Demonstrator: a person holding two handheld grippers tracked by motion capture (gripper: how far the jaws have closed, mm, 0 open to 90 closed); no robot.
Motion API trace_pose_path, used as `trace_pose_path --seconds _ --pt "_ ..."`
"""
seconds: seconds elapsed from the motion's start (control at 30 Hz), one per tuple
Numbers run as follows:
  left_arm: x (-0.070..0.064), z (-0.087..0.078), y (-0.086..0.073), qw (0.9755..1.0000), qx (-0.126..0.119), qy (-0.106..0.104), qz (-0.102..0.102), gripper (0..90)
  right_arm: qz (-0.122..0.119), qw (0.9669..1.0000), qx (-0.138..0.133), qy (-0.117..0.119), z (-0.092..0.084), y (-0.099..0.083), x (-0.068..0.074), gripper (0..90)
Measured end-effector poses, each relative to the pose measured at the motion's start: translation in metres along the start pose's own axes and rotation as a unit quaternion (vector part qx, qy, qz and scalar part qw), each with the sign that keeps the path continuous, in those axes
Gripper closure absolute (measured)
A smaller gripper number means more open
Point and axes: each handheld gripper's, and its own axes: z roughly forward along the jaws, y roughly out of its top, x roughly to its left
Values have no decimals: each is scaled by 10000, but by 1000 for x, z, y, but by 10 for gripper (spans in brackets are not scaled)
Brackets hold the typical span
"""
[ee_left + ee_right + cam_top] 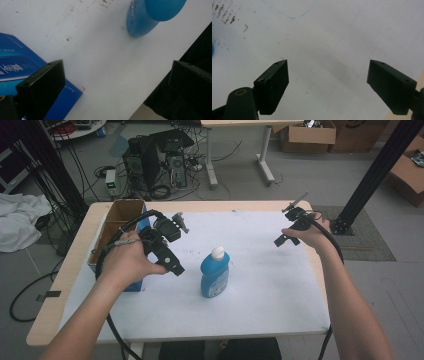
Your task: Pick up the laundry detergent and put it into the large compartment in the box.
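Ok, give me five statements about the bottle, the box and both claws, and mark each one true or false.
1. The blue bottle stands upright on the white sheet. True.
2. The left claw is shut on the bottle. False: its jaws stand wide apart with nothing between them.
3. The right claw is open over bare sheet. True.
4. The bottle's cap is red. False: it is white.
5. The blue box sits at the table's right edge. False: it sits at the left edge, beside the left hand.
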Motion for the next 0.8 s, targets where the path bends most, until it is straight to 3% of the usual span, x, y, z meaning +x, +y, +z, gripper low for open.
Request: trace_pose_path --seconds 0.3,0.63,0.8 --pt "-3 -7 1 9998 -174 68 -67 17 -26 10000 -36 -46 -2 0 1 176" --pt "-20 -17 7 9986 -516 33 -111 20 -12 9999 -107 -47 -6 -3 3 176" --pt "-27 -17 12 9975 -668 -10 -228 17 -37 9999 -133 -40 -8 -3 4 176"
